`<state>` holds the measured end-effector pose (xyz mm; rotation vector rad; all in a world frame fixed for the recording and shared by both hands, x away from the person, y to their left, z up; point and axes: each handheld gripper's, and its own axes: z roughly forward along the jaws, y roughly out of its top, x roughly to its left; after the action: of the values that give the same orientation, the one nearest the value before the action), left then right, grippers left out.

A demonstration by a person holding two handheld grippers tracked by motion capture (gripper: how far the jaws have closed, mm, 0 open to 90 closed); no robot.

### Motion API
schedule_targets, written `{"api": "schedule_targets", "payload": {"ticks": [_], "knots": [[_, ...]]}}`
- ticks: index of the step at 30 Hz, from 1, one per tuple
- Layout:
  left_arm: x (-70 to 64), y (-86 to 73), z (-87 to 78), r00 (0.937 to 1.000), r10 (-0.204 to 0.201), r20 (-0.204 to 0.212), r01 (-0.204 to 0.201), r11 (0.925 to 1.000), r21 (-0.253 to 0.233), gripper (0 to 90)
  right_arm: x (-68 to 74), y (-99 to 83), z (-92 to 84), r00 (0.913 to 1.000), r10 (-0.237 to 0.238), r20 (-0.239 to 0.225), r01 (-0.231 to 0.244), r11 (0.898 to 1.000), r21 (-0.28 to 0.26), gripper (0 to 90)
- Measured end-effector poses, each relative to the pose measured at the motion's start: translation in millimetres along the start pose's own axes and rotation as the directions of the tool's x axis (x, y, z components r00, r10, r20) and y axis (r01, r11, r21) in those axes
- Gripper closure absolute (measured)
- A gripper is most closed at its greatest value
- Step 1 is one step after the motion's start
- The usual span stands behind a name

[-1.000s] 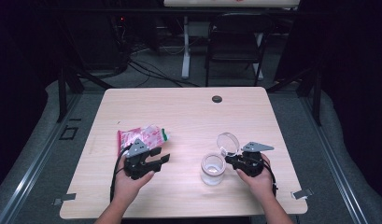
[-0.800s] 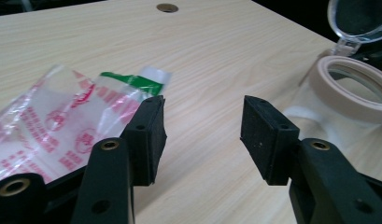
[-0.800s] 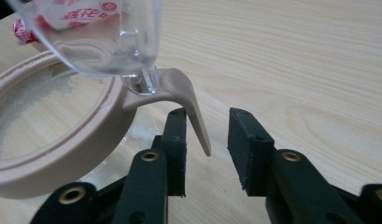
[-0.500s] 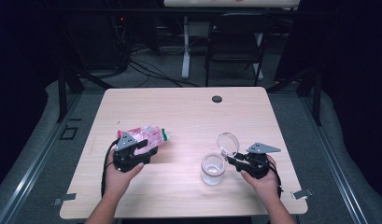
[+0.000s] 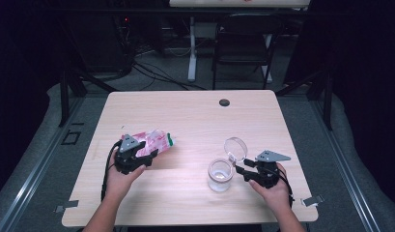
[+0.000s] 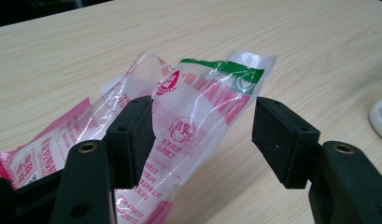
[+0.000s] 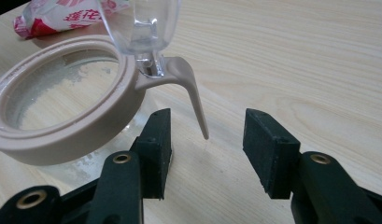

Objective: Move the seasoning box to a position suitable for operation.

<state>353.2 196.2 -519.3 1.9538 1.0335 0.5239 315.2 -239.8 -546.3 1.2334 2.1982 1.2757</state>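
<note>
Left gripper (image 6: 202, 135) had just spread its jaws, pads apart, pink snack packet (image 6: 179, 126) lying loose between them on the desk (image 5: 195, 116). Right gripper (image 7: 205, 149) likewise opened off the jar (image 5: 220, 175), lid flipped up; both things released, likely emptied.

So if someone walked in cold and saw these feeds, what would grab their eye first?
Probably the pink-and-white plastic packet with the green end, lying crumpled left of centre on the wooden table, the left gripper open around it. Next, the clear glass jar with a beige rim on the right, its hinged lid standing open, and the right gripper open just behind its beige lever.
</note>
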Motion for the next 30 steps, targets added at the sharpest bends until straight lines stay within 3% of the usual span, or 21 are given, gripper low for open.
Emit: {"api": "schedule_targets", "payload": {"ticks": [5,10,19,24,30], "knots": [[-5.7,-2.8,10.0,0.9991,0.04,-0.009,-0.04,0.999,0.018,37.7,-2.3,-1.2,-3.4,0.9999,0.01,0.0,-0.01,1.0,-0.009,51.2],[-8.4,-6.9,21.9,0.995,0.097,-0.025,-0.095,0.9933,0.066,37.8,-4.7,-3.1,-4.8,0.9995,0.03,0.007,-0.03,1.0,-0.009,50.3],[-6.5,-12.5,37.6,0.9927,0.116,-0.034,-0.111,0.9878,0.109,37.9,-4.1,-4.9,-4.3,0.9995,0.027,0.013,-0.027,1.0,0.001,49.5],[-5.0,-12.9,43.5,0.9901,0.124,-0.066,-0.116,0.9875,0.106,37.9,-2.7,-7.6,-7.9,0.9995,0.026,0.019,-0.026,1.0,-0.009,49.4],[1.2,-13.0,50.9,0.992,0.1,-0.077,-0.092,0.9908,0.099,38.4,-4.6,-11.2,-14.0,0.9988,0.039,0.031,-0.038,0.999,-0.015,48.9]]}}
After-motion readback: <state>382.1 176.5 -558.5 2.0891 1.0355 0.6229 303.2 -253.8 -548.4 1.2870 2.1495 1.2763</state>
